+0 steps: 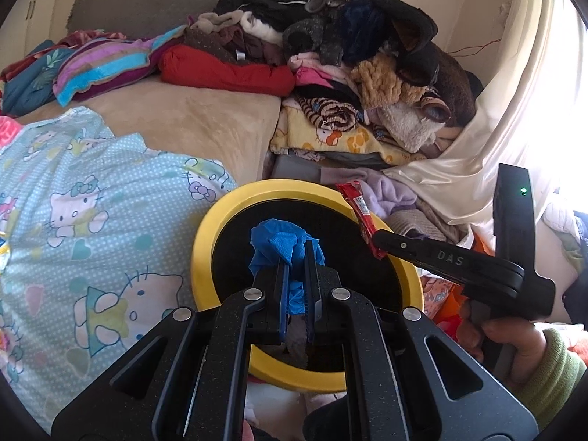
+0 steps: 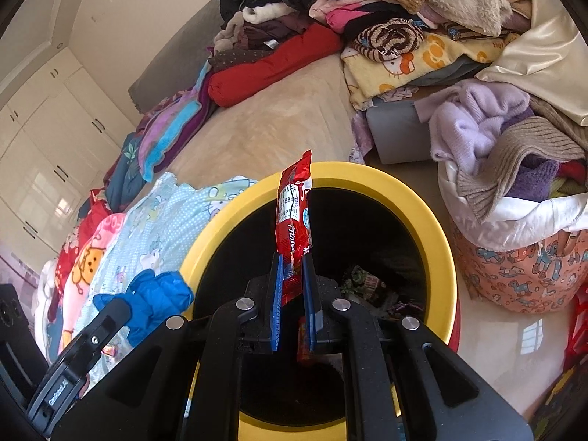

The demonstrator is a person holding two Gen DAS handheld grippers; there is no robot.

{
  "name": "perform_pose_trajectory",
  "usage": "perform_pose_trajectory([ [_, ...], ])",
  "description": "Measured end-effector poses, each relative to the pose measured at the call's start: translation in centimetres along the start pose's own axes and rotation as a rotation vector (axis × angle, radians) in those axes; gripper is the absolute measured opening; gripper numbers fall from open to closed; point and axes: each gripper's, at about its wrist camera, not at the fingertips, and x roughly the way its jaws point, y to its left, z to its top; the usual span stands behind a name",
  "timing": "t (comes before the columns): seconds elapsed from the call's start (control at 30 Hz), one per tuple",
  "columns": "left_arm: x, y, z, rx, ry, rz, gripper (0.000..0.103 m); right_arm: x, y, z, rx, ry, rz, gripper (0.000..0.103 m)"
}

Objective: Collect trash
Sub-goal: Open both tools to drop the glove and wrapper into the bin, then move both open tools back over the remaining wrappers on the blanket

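- Trash, two pieces, each held over the yellow-rimmed bin [image 1: 205,242]: a crumpled blue glove [image 1: 283,246] and a red snack wrapper [image 2: 294,217].
- Left gripper [image 1: 296,253]: jaws pressed together on the blue glove, which bulges out above and beside the fingertips; the glove hangs over the bin's dark opening, near its left side.
- Right gripper [image 2: 293,268]: jaws clamped on the lower end of the red snack wrapper, which stands nearly upright above the fingertips, over the bin's opening and toward its far rim.
- Bin interior: dark, with a few crumpled wrappers [image 2: 367,286] lying at the bottom right in the right wrist view.
- Left wrist view: the right gripper enters from the right, its tip over the bin's right rim, held by a hand [image 1: 514,341] in a green sleeve [image 1: 551,378].
- Surroundings: a bed [image 1: 191,117] with a beige cover just behind the bin, a light blue cartoon-print quilt [image 1: 73,220] to the bin's left, and a heap of clothes [image 1: 349,44] piled at the back right.
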Motion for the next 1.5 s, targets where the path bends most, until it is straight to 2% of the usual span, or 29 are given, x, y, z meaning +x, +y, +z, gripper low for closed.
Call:
perform_pose_trajectory([
  [0.23, 2.2, 0.2, 0.4, -0.005, 0.025, 0.009, 0.003, 0.8, -0.2, -0.3, -0.025, 0.01, -0.042, 0.011],
  [0.33, 2.8, 0.3, 0.7, -0.006, 0.031, 0.007, 0.003, 1.0, -0.3, -0.4, -0.024, 0.012, -0.054, 0.014],
  [0.37, 3.0, 0.3, 0.8, -0.006, 0.033, 0.007, 0.007, 1.0, -0.5, -0.3, -0.019, 0.012, -0.055, 0.019],
  [0.4, 3.0, 0.4, 0.8, -0.005, 0.032, 0.011, 0.013, 1.1, -0.7, -0.2, -0.008, 0.013, -0.052, 0.022],
  [0.43, 3.0, 0.5, 0.9, -0.009, 0.03, 0.014, 0.033, 1.1, -0.8, -0.2, -0.001, 0.014, -0.05, 0.026],
  [0.47, 2.9, 0.6, 0.9, -0.012, 0.025, 0.019, 0.05, 1.1, -0.9, -0.1, 0.004, 0.014, -0.051, 0.035],
  [0.53, 2.5, 0.9, 0.8, -0.016, 0.011, 0.036, 0.055, 1.0, -1.2, -0.1, 0.019, 0.008, -0.042, 0.043],
  [0.6, 2.0, 1.4, 0.6, -0.026, 0.006, 0.052, 0.064, 0.8, -1.1, 0.0, 0.016, 0.0, -0.045, 0.043],
  [0.67, 1.3, 1.7, 0.4, -0.04, -0.011, 0.065, 0.091, 0.6, -0.8, 0.0, 0.01, -0.007, -0.043, 0.044],
  [1.07, -3.7, 3.8, -0.8, -0.063, -0.09, 0.174, 0.092, -0.5, 2.7, 0.2, -0.063, -0.041, 0.001, 0.052],
  [1.27, -6.5, 5.5, -0.9, -0.088, -0.136, 0.227, 0.092, -0.7, 6.6, -0.5, -0.151, -0.048, 0.049, 0.058],
  [1.5, -9.3, 7.9, -1.1, -0.146, -0.185, 0.268, 0.092, -0.5, 10.3, -1.6, -0.23, -0.035, 0.094, 0.059],
])
